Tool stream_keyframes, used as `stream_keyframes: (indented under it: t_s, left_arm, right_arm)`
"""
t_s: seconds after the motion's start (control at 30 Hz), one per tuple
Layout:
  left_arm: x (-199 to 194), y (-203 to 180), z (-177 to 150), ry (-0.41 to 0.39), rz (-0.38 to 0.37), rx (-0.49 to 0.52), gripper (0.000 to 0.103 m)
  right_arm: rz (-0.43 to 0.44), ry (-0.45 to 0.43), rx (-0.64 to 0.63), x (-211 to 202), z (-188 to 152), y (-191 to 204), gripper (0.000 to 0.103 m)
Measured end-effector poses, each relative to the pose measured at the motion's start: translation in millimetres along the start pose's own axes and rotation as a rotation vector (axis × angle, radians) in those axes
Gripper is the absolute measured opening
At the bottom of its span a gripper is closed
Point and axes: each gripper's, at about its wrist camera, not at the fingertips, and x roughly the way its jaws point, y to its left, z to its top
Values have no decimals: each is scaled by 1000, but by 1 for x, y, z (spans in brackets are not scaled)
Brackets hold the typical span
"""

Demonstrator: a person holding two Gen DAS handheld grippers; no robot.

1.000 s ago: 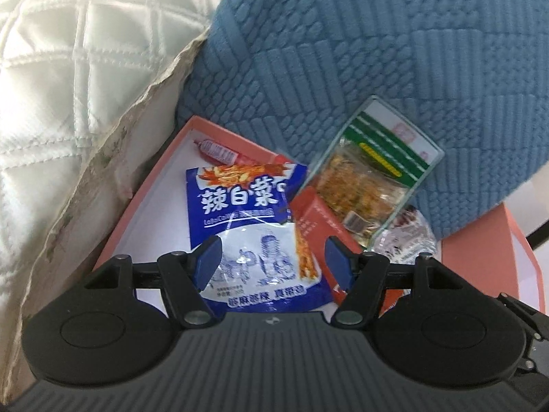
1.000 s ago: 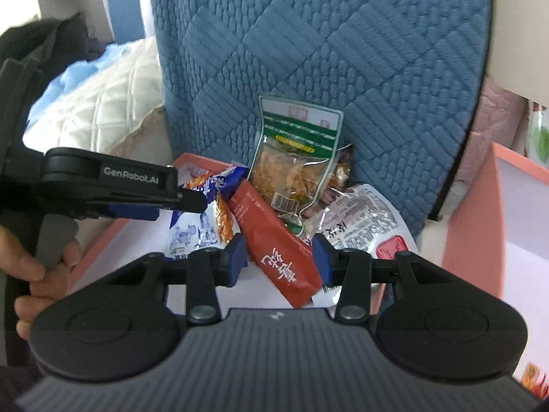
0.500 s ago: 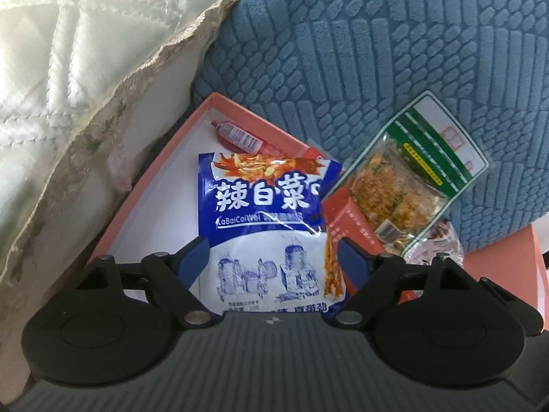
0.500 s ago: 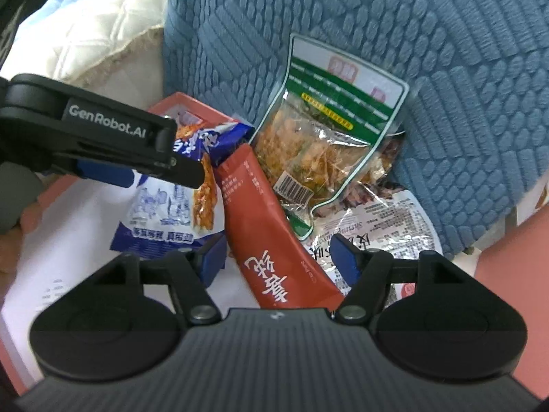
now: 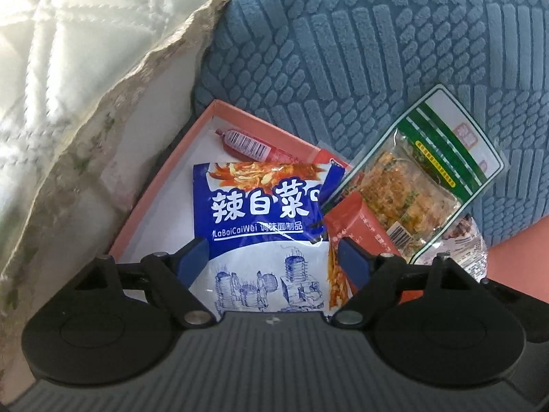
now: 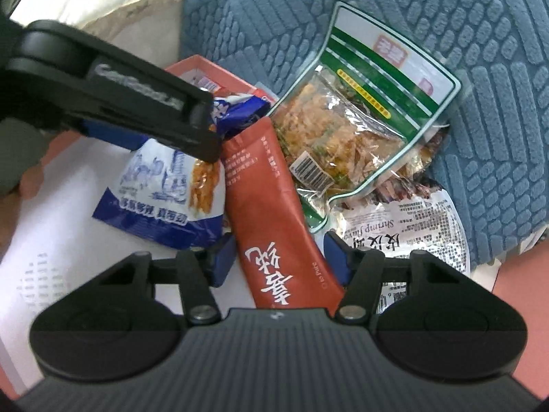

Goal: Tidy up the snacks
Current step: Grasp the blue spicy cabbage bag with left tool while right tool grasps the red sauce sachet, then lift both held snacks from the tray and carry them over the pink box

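Snacks crowd the pink tray (image 5: 161,185) against a blue cushion (image 5: 377,51), both claws (image 5: 272,261) (image 6: 279,262) spread apart over packets.

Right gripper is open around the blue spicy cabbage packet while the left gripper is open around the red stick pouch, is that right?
Not quite: the packets are swapped. The right wrist view shows the right gripper open around the red stick pouch. The left wrist view shows the left gripper open around the blue spicy cabbage packet.
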Motion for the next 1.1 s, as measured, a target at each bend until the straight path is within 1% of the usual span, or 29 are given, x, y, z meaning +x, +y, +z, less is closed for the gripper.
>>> stream_keyframes:
  t_s: [0.1, 0.13, 0.27, 0.37, 0.43, 0.5, 0.63, 0.7, 0.8, 0.83, 1.1]
  left_arm:
    - [-1, -4, -2, -6, 6, 8, 85]
    - [-1, -4, -1, -8, 6, 11, 86]
    - [-3, -13, 0, -22, 18, 53, 85]
    - [-1, -19, 3, -24, 27, 84, 84]
    - [-2, -23, 1, -24, 35, 99, 81]
    - [-4, -26, 1, -27, 33, 104, 75]
    - [-8, -29, -1, -34, 51, 122, 63]
    - [-12, -26, -3, -37, 54, 127, 55]
    - [-23, -25, -5, -45, 43, 127, 49]
    - [-26, -25, -5, -47, 39, 126, 48]
    - [-56, -19, -13, -54, 7, 105, 46]
  right_arm:
    - [-11, 0, -15, -1, 0, 6, 44]
    - [-14, 1, -18, -1, -1, 7, 40]
    - [-35, -1, -37, -4, 2, 14, 33]
    - [-41, -3, -29, -5, 2, 15, 33]
    - [-47, -8, -17, -11, 4, 12, 33]
    - [-52, -15, -5, -15, 5, 9, 33]
    - [-50, -14, 4, -17, 6, 6, 33]
    - [-50, -10, 10, -20, 4, 5, 33]
    - [-51, -9, 20, -30, 0, 6, 33]
    - [-50, -11, 24, -25, 2, 4, 33]
    - [-48, -18, 95, -38, -2, -3, 33]
